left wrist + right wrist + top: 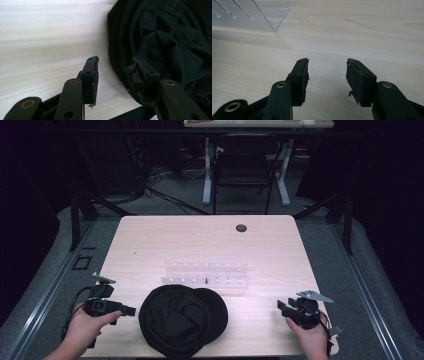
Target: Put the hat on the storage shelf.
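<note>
The black cloth bundle (182, 320) lies on the near half of the table (150, 240), just in front of the clear plastic rack (205, 277). It looks like a round collapsible fabric piece, coiled into flat overlapping discs, so my judgement is that the folding work is mostly done. What is left, I think, is to secure or move it, but the pictures do not settle this.

The bundle has almost no long axis. It is nearly round, only a little wider from left to right, because a second disc shows out to the right of the first one. It lies flat and does not point in any clear direction.

The left gripper (125, 311) is just left of the bundle. In the left gripper view its jaws stand apart, the left gripper (120, 72) has one pad (143, 75) against the bundle's edge (117, 50) and the other over bare table, so nothing is pinched.

The right gripper (281, 306) is well to the right of the bundle. In the right gripper view the right gripper (327, 72) has its jaws spread with only bare wood between them.
</note>
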`<state>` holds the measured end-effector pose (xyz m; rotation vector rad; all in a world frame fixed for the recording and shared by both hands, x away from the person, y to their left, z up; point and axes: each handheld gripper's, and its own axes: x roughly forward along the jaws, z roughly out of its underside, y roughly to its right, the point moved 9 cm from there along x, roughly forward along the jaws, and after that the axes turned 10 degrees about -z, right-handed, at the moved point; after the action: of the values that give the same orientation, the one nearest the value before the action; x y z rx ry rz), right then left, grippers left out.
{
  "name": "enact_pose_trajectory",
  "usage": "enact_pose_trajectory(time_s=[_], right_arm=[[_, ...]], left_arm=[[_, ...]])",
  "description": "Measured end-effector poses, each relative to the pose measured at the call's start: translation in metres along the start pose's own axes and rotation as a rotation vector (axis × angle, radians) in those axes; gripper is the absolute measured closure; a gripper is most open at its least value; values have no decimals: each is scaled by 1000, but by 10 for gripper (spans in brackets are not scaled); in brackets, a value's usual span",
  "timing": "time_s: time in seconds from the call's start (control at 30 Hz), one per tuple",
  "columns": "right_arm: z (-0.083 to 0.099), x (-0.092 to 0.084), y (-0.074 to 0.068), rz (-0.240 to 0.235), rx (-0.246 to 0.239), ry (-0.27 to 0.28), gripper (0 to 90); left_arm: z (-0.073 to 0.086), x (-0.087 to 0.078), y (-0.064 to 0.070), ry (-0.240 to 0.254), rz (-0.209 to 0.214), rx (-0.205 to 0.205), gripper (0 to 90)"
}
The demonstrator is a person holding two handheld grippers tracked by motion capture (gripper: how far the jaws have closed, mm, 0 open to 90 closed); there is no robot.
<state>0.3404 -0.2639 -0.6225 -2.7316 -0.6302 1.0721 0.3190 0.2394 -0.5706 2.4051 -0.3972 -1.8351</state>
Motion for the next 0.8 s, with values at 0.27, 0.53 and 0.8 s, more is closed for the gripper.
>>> enact_pose_trajectory(time_s=[0.27,0.53,0.8], right_arm=[[0,0,0,-3,2,1,517],[0,0,0,-5,4,2,517],[-1,0,0,-11,10,3,518]], left_arm=[[2,15,11,-19,21,9,597],[8,34,13,-47,21,6,762],[8,28,5,-45,48,-17,850]])
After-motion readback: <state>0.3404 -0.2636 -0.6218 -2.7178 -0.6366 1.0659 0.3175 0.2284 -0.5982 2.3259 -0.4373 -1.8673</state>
